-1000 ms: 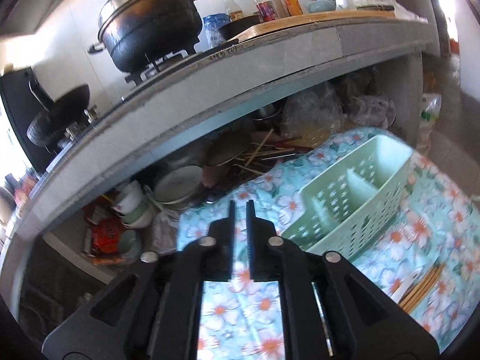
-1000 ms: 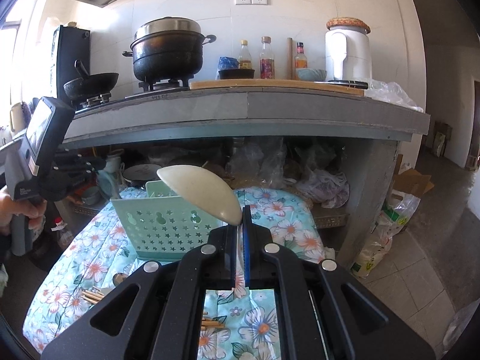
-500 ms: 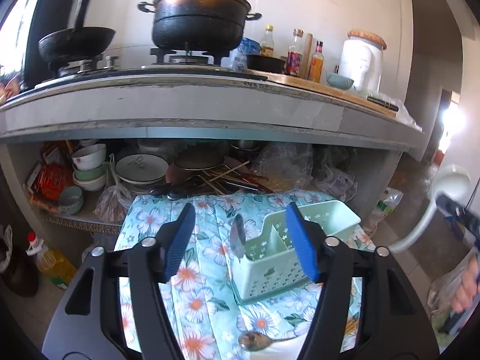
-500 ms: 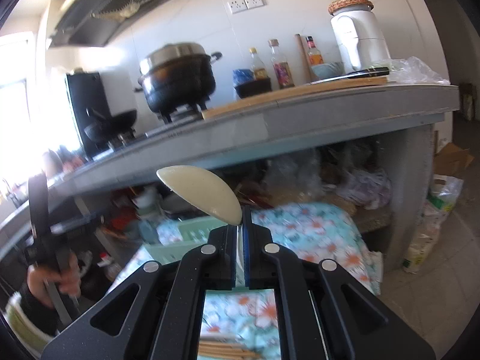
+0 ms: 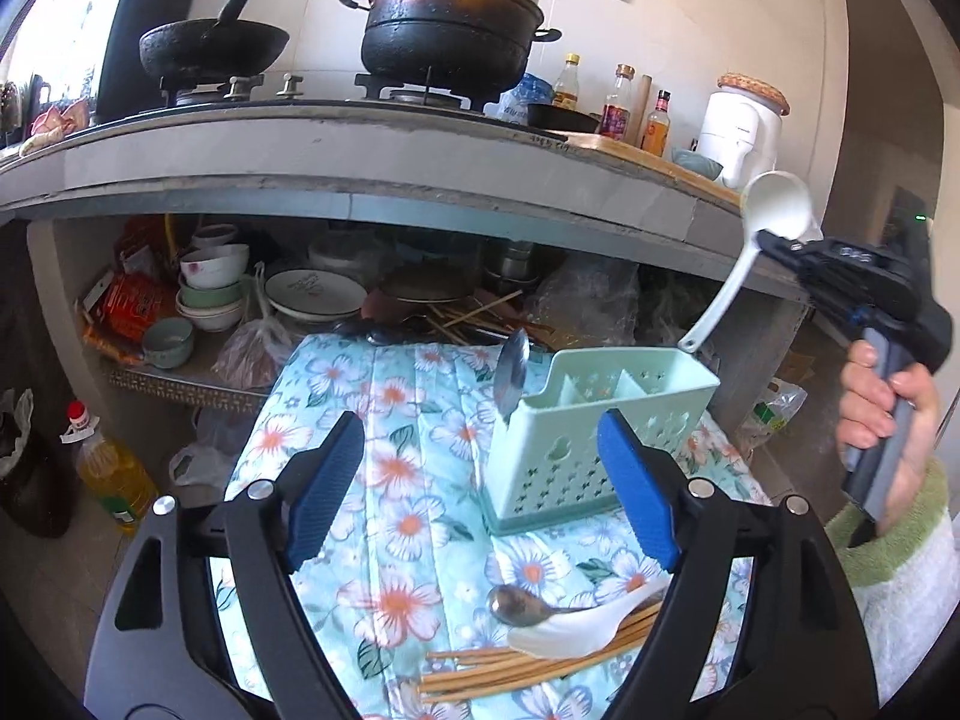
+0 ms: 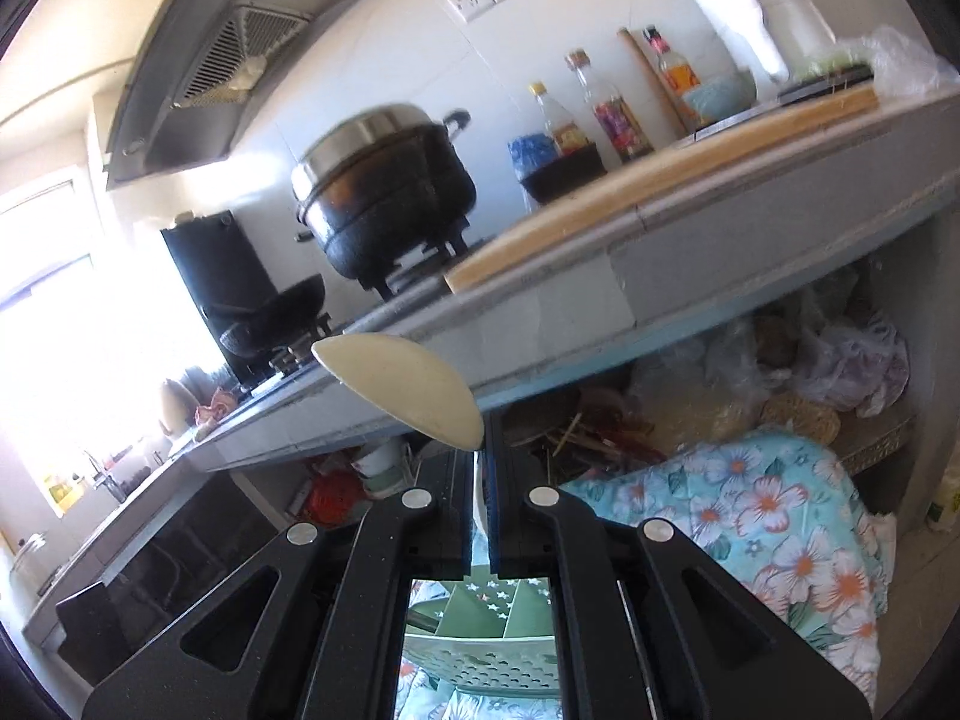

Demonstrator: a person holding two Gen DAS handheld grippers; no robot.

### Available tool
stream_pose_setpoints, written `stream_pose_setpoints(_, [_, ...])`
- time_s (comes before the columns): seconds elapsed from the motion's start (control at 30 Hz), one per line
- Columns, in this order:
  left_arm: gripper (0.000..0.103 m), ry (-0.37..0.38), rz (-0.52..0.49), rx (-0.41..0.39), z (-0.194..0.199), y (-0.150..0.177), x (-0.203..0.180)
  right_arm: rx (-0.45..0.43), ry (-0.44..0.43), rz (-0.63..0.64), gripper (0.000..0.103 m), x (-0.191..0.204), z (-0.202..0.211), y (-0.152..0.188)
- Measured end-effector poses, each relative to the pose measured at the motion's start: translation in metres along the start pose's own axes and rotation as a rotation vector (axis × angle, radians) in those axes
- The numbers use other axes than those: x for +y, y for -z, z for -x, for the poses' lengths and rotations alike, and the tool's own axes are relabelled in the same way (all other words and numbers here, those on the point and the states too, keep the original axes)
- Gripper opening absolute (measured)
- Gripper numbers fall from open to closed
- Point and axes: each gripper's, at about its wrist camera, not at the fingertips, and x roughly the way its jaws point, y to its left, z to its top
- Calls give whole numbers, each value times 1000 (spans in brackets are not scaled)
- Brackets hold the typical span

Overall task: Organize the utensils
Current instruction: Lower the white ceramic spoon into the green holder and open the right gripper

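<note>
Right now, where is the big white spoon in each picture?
Left wrist view: the white ladle is upper right, clamped in the right gripper, above the green caddy.
Right wrist view: its bowl sits mid-frame, just above the shut fingers.
Shared landmark: the black pot.

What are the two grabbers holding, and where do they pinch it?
The right gripper pinches the white spoon just below its bowl. The left gripper, opening, holds nothing.
</note>
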Motion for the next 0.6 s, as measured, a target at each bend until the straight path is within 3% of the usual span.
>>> stream_pose_setpoints(0.2, [77, 1, 21, 9, -2, 6, 7, 112, 35, -42, 4, -21, -39, 38])
stream_pose_setpoints(0.37, [77, 10, 34, 20, -6, 10, 10, 174, 142, 47, 9, -21, -53, 61])
stream_pose_setpoints(0.5, [77, 11, 35, 27, -9, 12, 10, 138, 185, 109, 29, -13, -38, 66])
stream_pose_setpoints(0.53, [77, 11, 37, 29, -9, 12, 10, 122, 198, 118, 40, -12, -34, 65])
stream_pose_setpoints(0.6, [78, 12, 40, 32, -10, 12, 10, 93, 213, 122, 45, -12, -23, 64])
